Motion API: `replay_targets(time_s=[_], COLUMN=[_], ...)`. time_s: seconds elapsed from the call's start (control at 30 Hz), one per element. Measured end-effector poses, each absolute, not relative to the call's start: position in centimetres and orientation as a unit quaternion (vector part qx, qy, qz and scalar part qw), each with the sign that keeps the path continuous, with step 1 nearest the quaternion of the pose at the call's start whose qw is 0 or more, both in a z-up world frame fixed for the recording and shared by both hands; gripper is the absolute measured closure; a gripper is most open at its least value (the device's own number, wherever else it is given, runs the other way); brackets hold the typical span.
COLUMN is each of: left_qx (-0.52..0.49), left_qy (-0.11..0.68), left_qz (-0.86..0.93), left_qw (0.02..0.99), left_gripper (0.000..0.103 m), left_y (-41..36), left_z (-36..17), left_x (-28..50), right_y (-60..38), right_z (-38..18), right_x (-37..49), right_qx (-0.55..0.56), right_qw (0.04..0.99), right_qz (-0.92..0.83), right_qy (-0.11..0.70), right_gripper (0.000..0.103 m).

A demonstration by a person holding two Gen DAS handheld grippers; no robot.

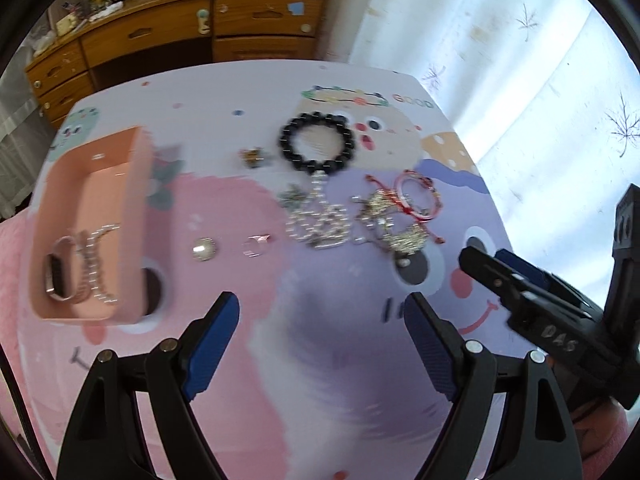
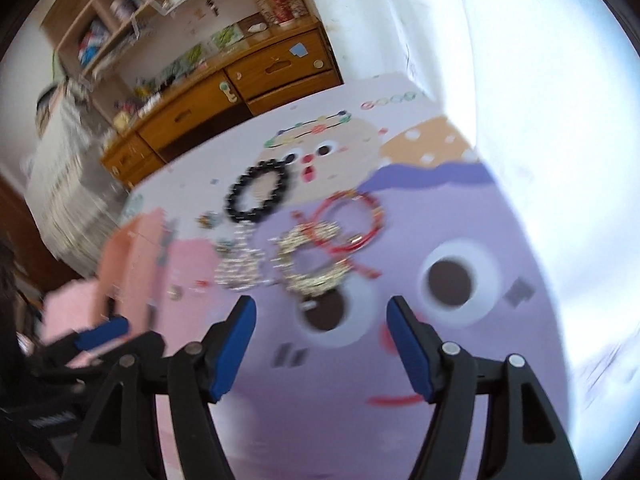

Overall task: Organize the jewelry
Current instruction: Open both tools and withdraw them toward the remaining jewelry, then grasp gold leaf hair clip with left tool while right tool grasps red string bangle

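Note:
A peach box [image 1: 138, 148] stands at the left of the cartoon mat [image 1: 248, 208]; inside lie a band bracelet [image 1: 56, 276] and a beaded chain [image 1: 96, 264]. Loose on the mat are a black bead bracelet [image 1: 317, 141], a pearl necklace [image 1: 318, 220], a gold bracelet [image 1: 394, 220], red bangles [image 1: 420, 196], a clear ring [image 1: 256, 245] and a round silver piece [image 1: 205, 249]. My left gripper [image 1: 320, 316] hovers open before them, holding nothing. My right gripper [image 2: 322, 320] is open and holds nothing, just short of the gold bracelet [image 2: 288, 248] and red bangles [image 2: 376, 208].
A small dark trinket [image 1: 252, 157] lies left of the black beads, another [image 1: 294, 196] beside the pearls. Behind the table stands a wooden dresser [image 1: 180, 36]. White patterned cloth [image 1: 520, 60] hangs along the right. The right gripper [image 1: 486, 258] reaches in at the left wrist view's right edge.

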State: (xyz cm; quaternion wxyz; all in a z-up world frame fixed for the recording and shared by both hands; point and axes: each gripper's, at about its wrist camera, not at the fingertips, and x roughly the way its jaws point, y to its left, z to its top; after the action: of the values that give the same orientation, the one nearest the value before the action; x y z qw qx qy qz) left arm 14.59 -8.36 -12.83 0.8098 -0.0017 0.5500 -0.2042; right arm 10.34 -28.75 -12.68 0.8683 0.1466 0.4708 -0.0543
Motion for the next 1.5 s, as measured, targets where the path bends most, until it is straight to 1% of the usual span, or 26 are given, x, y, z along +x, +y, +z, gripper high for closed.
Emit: replay_targets(time_s=[0.13,0.27,0.3,0.33,0.37,0.53,0.57,0.63,0.67,0.73,0.8,1.17,1.2,1.23,1.3,1.43,1.5], left_qx=[-0.016,-0.024,-0.027,-0.030,-0.030,-0.009,-0.007,-0.004,0.000,0.006,0.011,0.051,0.053,0.055,0.061,0.042,0.035], left_qy=[0.552,0.546,0.547,0.548,0.549,0.557,0.559,0.563,0.565,0.568,0.568,0.571,0.569,0.568,0.566,0.567,0.569], left_qz=[-0.208,-0.205,-0.205,-0.206,-0.207,-0.202,-0.200,-0.199,-0.198,-0.198,-0.199,-0.184,-0.185,-0.186,-0.181,-0.181,-0.181], left_qw=[0.807,0.812,0.811,0.810,0.809,0.806,0.805,0.802,0.801,0.799,0.798,0.799,0.799,0.800,0.802,0.802,0.801], left_gripper=[0.020,0.020,0.023,0.028,0.030,0.048,0.051,0.060,0.062,0.069,0.072,0.075,0.076,0.082,0.090,0.094,0.094], left_y=[-10.8,-12.7,-13.1,-13.6,-13.9,-15.7,-16.0,-16.5,-16.8,-17.3,-17.6,-19.2,-19.4,-19.5,-19.6,-19.2,-19.1], left_z=[-13.7,-14.6,-14.8,-15.1,-15.4,-16.5,-16.6,-16.9,-17.0,-17.3,-17.4,-18.6,-18.7,-18.7,-18.8,-18.9,-18.9], left_x=[15.4,16.4,16.7,17.0,17.3,18.4,18.6,19.0,19.3,19.5,19.7,20.1,20.2,20.2,20.3,20.7,20.8], right_y=[-30.3,-30.7,-30.7,-30.7,-30.6,-29.7,-29.5,-29.3,-29.2,-29.3,-29.4,-29.5,-29.4,-29.4,-29.2,-28.8,-28.9], right_z=[-13.8,-15.1,-15.6,-15.9,-16.1,-16.7,-16.8,-16.9,-16.9,-16.9,-17.0,-17.5,-17.6,-17.6,-17.6,-17.8,-17.8], right_x=[11.6,12.3,12.6,12.7,12.9,13.8,13.9,14.2,14.4,14.7,15.0,16.3,16.4,16.5,16.7,17.2,17.2], right_qx=[0.070,0.026,0.013,0.002,-0.010,-0.073,-0.084,-0.104,-0.113,-0.125,-0.127,-0.122,-0.123,-0.122,-0.122,-0.127,-0.125], right_qw=[0.875,0.880,0.881,0.882,0.883,0.891,0.893,0.894,0.895,0.896,0.896,0.891,0.890,0.891,0.890,0.888,0.888], right_qz=[-0.043,-0.025,-0.015,-0.007,-0.002,0.028,0.034,0.044,0.048,0.056,0.067,0.106,0.109,0.114,0.120,0.124,0.126], right_qy=[0.476,0.474,0.473,0.472,0.469,0.446,0.442,0.433,0.430,0.423,0.421,0.424,0.424,0.423,0.423,0.423,0.424], right_gripper=[0.035,0.035,0.035,0.035,0.035,0.034,0.034,0.034,0.034,0.034,0.034,0.034,0.034,0.034,0.034,0.034,0.034])
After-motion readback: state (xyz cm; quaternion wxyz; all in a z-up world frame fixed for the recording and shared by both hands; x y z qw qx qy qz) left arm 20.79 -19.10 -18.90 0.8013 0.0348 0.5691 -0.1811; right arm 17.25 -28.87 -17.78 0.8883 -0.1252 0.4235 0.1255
